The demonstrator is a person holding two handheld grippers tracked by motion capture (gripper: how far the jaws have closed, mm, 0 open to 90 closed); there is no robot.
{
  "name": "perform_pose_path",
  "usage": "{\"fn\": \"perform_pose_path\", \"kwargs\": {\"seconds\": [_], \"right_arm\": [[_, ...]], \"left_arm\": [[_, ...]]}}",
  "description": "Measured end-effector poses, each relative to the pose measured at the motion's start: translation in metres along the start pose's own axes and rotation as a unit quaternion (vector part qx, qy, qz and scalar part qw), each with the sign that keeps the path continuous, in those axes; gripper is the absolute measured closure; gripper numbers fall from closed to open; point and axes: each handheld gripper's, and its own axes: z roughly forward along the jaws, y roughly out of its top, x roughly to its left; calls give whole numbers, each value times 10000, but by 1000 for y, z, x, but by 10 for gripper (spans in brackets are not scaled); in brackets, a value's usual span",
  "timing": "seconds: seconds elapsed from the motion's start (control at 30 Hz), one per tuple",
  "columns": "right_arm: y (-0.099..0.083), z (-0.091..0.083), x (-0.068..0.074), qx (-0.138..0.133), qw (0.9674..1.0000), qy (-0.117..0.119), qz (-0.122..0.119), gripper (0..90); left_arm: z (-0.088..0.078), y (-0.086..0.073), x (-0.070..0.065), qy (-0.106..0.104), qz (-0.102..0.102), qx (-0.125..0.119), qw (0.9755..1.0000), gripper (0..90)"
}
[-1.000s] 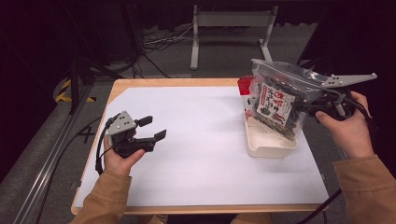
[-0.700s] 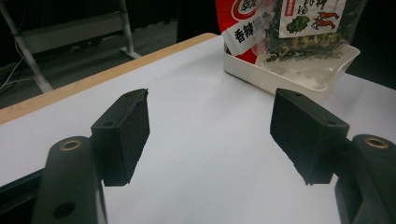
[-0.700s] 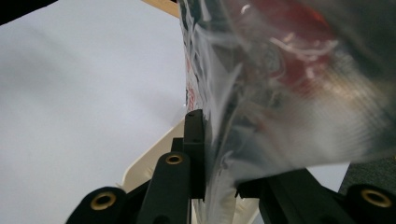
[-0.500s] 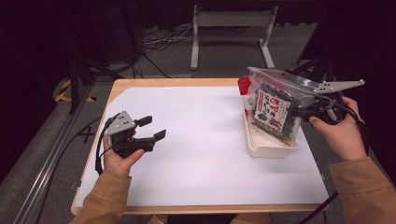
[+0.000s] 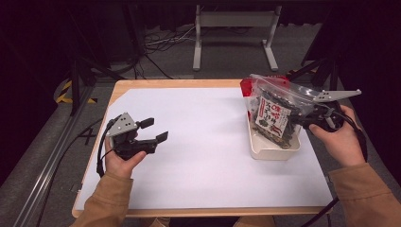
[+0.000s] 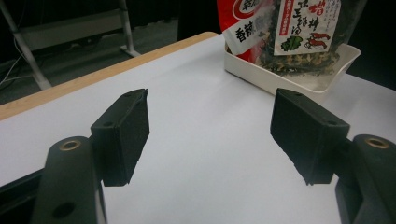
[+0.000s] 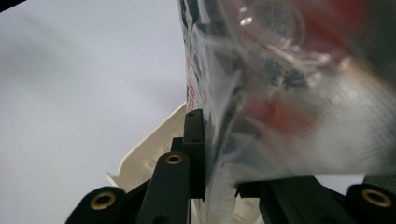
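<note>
The right gripper (image 5: 302,118) is clamped on the clear snack bag (image 5: 274,111), which stands inside the white tray (image 5: 274,150) at the right of the frame. I judge only the release is left. The left gripper (image 5: 153,130) waits wide and empty at the left.

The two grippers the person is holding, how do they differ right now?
The left gripper has its jaws wide apart with nothing between them; the right gripper is clamped on a clear snack bag.
The left gripper hovers over bare white paper at the table's left; the right gripper holds its bag in the white tray at the right.
Both are black, two-jawed, carry a grey plate and are each held in one hand.
</note>
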Motion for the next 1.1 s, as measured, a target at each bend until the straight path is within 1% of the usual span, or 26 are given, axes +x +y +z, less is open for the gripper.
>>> {"fn": "perform_pose_path", "kwargs": {"seconds": [0.13,0.2,0.27,0.43,0.73,0.8,0.9,0.93,1.03,1.1], "right_arm": [[-6,5,0,-4,10000,49,39,777],[-10,11,2,27,10000,68,40,777],[-13,13,3,-1,9999,86,67,778],[-20,13,4,-105,9999,85,105,777],[-33,11,5,-320,9995,17,62,771],[-34,10,4,-363,9993,-25,112,766],[-35,9,1,-461,9987,-63,203,741],[-35,8,1,-480,9985,-63,249,727],[-38,6,1,-621,9973,-64,394,626],[-41,2,1,-733,9965,-164,371,570]], "left_arm": [[0,0,0,7,11,1,10000,288],[1,0,0,-3,12,18,10000,288],[1,0,0,-5,12,15,10000,287],[1,0,-1,-14,8,15,10000,287],[2,0,0,-26,8,20,10000,287],[2,0,0,-28,13,22,10000,286],[0,-2,0,-22,24,34,10000,284],[0,-3,0,-29,-1,32,10000,283],[-3,-5,1,-17,-11,42,10000,283],[-5,-7,1,-14,0,31,10000,282]]}}
